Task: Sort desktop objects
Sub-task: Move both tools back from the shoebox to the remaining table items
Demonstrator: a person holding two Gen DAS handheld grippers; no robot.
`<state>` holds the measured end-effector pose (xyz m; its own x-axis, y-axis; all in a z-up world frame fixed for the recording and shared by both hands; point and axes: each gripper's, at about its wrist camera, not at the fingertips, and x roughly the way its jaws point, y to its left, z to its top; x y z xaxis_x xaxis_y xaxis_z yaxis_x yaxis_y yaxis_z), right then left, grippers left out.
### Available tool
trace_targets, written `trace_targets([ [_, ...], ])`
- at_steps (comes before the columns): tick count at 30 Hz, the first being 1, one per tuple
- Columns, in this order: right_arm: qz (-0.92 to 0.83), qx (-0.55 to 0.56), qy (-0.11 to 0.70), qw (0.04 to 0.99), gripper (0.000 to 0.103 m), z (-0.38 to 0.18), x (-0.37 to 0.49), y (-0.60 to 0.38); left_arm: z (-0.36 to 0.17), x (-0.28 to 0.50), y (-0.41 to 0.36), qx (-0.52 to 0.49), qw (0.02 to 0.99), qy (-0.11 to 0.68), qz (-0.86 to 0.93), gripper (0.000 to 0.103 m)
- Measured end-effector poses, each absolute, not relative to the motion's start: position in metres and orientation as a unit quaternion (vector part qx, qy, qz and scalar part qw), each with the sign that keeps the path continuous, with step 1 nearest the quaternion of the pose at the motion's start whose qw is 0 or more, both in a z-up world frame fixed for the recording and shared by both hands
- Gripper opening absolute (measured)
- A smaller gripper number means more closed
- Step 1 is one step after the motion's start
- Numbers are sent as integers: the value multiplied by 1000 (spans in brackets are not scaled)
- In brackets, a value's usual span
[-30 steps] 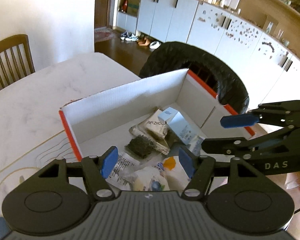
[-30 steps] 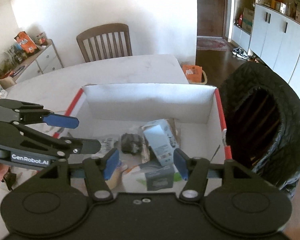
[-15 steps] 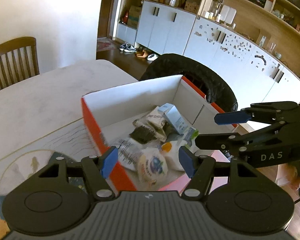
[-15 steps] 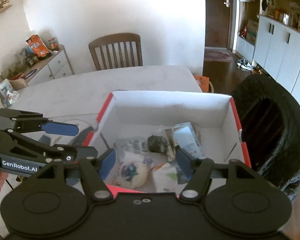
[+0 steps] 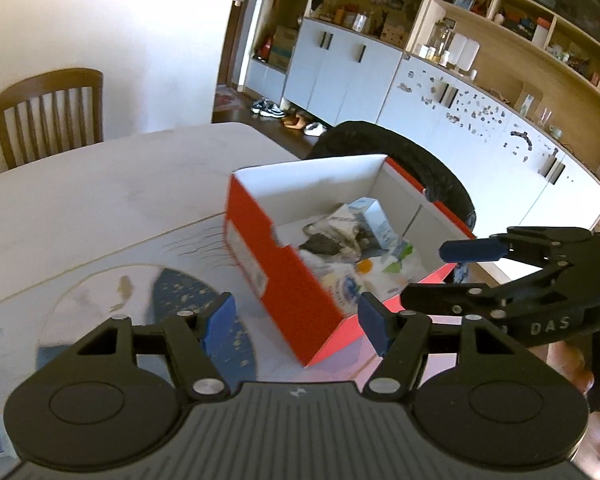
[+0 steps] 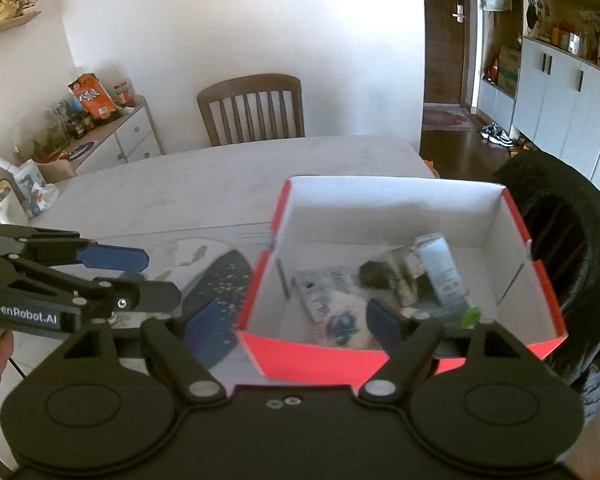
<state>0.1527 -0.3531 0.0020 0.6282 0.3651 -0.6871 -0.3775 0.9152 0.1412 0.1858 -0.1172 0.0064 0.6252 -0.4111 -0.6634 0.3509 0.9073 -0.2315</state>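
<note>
a wooden chair (image 6: pixel 256 110) is standing at the far left edge of the pale table (image 6: pixel 204 184), and a round mat (image 6: pixel 220 280) printed in dark blue is lying on the near part of it. the left tool (image 5: pixel 294 322) is hovering over that mat with its blue pads spread wide, gripping nothing and touching nothing. just right of the mat, a red shoebox (image 6: pixel 396 354) with a white lining is sitting on the table, holding the gathered desktop objects: crinkled snack packets (image 6: pixel 332 292), a round pouch with a blue print (image 6: pixel 342 322), a dark lump (image 6: pixel 374 274) and a small pale-blue carton (image 6: pixel 442 268), all heaped toward the near right of the box and partly blurred. the packets are looking light, soft and slippery, so a pinch on a sealed edge seems the surest hold; the carton is looking stiff and light, best taken across its narrow sides. the box itself, thin card, would likely flex if lifted by one wall. the right tool (image 6: pixel 288 326) is hanging above the box's near wall, equally wide and carrying nothing, its right pad appearing over the heap, though contact cannot be told. farthest right, a black padded chair (image 6: pixel 580 216) is standing against the table's end.
</note>
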Motion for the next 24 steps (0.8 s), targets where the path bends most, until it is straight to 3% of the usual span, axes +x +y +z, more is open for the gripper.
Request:
trace_targets([
  [24, 230, -9, 363, 903, 94, -23, 79, -221, -15, 140, 15, -73, 914, 370, -151, 90],
])
